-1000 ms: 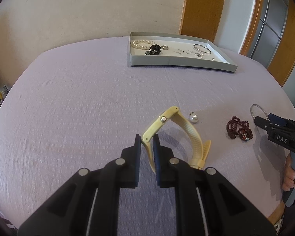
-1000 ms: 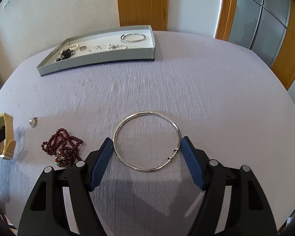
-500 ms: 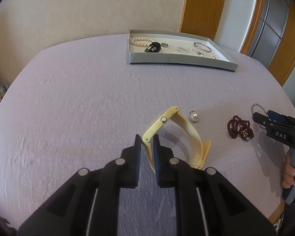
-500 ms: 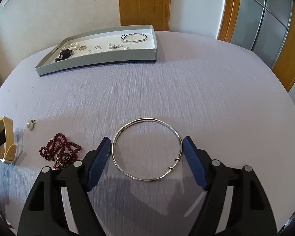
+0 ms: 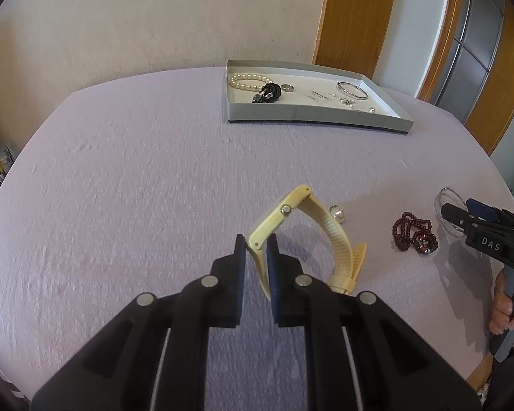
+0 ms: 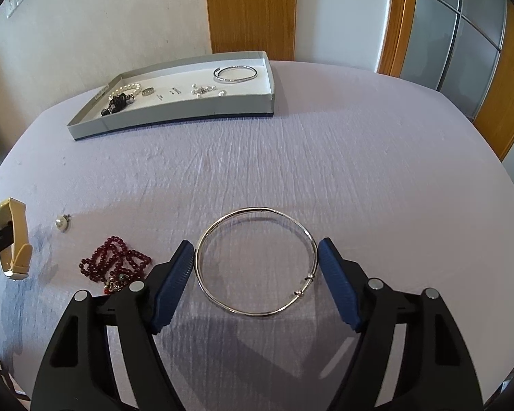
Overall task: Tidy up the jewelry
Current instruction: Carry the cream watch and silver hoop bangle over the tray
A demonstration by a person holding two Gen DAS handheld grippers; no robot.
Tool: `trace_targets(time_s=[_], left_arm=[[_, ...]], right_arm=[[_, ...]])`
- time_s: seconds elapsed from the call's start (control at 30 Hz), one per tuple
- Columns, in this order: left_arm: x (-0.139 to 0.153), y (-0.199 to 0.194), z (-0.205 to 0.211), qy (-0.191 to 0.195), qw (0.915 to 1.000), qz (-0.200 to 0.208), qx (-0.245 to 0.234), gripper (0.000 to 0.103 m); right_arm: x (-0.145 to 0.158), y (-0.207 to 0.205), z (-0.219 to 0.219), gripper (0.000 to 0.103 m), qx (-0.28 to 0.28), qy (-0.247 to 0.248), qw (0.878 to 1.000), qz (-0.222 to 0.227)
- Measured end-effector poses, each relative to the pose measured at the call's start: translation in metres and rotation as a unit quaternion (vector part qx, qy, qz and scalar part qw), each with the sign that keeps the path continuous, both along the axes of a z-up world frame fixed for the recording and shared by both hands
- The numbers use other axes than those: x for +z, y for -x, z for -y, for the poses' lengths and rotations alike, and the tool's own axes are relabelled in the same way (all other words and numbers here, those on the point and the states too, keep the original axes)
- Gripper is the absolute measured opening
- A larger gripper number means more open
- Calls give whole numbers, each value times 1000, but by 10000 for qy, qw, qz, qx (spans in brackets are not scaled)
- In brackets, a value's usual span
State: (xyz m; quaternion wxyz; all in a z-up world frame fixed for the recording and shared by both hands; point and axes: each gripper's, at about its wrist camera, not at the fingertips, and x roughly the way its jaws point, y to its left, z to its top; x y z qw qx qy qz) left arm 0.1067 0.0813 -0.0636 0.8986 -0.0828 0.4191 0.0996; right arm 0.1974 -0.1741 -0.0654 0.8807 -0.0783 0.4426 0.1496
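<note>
Lavender cloth covers the round tabletop [image 6: 325, 144], with a cream wall and wood-framed glass doors behind it. At the far side I see the grey jewelry tray [image 6: 188, 116] already carrying a pearl bracelet [image 5: 246, 78], a silver bangle [image 6: 235, 72], a ring and some small pieces.

My left gripper [image 5: 257, 250] is closed tight on the cream watch [image 5: 291, 212], pinching it near one end of the case while the ribbed strap [image 5: 339, 239] loops down to the cloth. I judge the strap rubbery and floppy, so the stiff case is the better hold, and it looks light.

My right gripper [image 6: 255, 263] stands wide apart, its blue pads flanking the thin silver hoop [image 6: 257, 260] lying flat on the cloth, close beside it without clamping. That wire looks springy, smooth and liable to skid or flex; I would squeeze across its width, away from the clasp.

Red bead bracelet [image 6: 114, 262] and pearl earring [image 6: 62, 222] wait between the two grippers, both loose
</note>
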Motion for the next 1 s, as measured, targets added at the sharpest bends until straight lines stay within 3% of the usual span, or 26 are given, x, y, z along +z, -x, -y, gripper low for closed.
trace_targets(time_s=[0.5, 0.8, 1.0], left_arm=[[22, -20, -9, 84, 9999, 127, 21, 13], [46, -74, -13, 167, 9994, 294, -52, 13], [55, -130, -19, 287, 9990, 331, -38, 13]], right_arm=[[44, -22, -17, 76, 179, -196, 9992, 308], [67, -76, -46, 76, 282, -450, 9973, 501], [72, -127, -66, 76, 268, -769, 9957, 448]])
